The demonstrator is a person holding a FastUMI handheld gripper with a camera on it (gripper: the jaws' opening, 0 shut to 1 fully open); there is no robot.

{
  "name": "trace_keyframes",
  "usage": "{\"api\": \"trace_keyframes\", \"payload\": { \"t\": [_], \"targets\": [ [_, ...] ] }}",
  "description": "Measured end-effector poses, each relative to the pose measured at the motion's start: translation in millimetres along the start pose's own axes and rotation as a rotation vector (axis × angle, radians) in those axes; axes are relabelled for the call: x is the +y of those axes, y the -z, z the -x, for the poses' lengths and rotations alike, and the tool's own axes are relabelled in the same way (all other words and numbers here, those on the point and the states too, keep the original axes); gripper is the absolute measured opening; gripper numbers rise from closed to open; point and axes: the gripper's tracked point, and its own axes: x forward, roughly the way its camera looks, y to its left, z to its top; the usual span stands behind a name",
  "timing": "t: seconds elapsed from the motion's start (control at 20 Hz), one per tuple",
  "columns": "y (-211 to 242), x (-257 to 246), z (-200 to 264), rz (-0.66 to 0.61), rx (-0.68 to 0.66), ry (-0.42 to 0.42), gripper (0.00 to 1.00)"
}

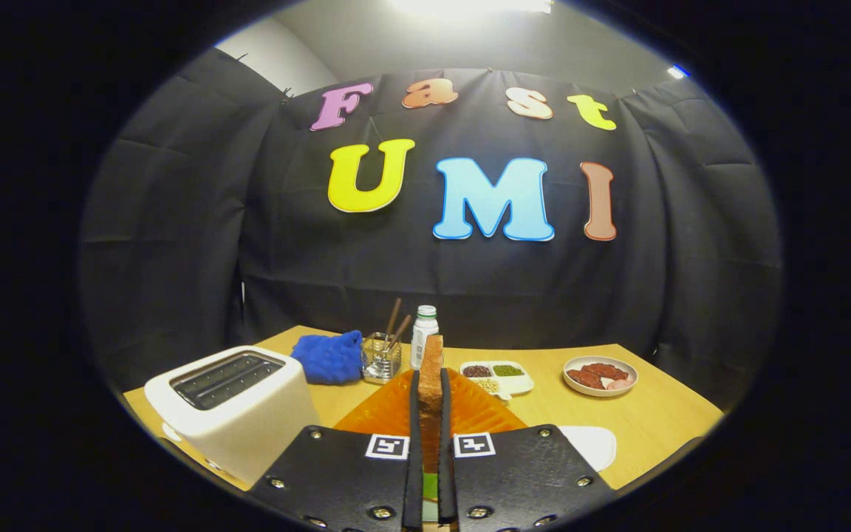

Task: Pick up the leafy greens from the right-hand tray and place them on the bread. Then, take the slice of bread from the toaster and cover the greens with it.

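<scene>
The claw (430,399) grips a slice of bread (431,373) edge-on between its two fingers (415,414), both pressing its flat sides so the slice stands upright above the table (662,421). Taking the slice as landmark: directly beneath and behind it lies an orange mat (388,410), and a sliver of green (431,486) shows low between the fingers, too little visible to identify. To the slice's left stands a cream toaster (237,406) with its slots empty. Beyond the slice, left to right, sit a blue cloth (329,357), a glass holder with sticks (383,355) and a white bottle (424,334). To its right are a divided tray of grains (498,377), a plate of sausages (600,374) farther right, and a white plate (592,445) nearer.
</scene>
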Motion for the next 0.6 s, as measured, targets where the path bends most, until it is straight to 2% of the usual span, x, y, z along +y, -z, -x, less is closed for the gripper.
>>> {"api": "trace_keyframes", "payload": {
  "t": [0.15,0.3,0.6],
  "targets": [
    [14.3,-14.6,5.2,0.004,0.013,-0.015,0.08],
    [23.2,-9.7,13.0,-0.002,0.001,-0.08,0.08],
    [39.5,0.3,22.5,-0.006,-0.007,-0.158,0.08]
  ]
}}
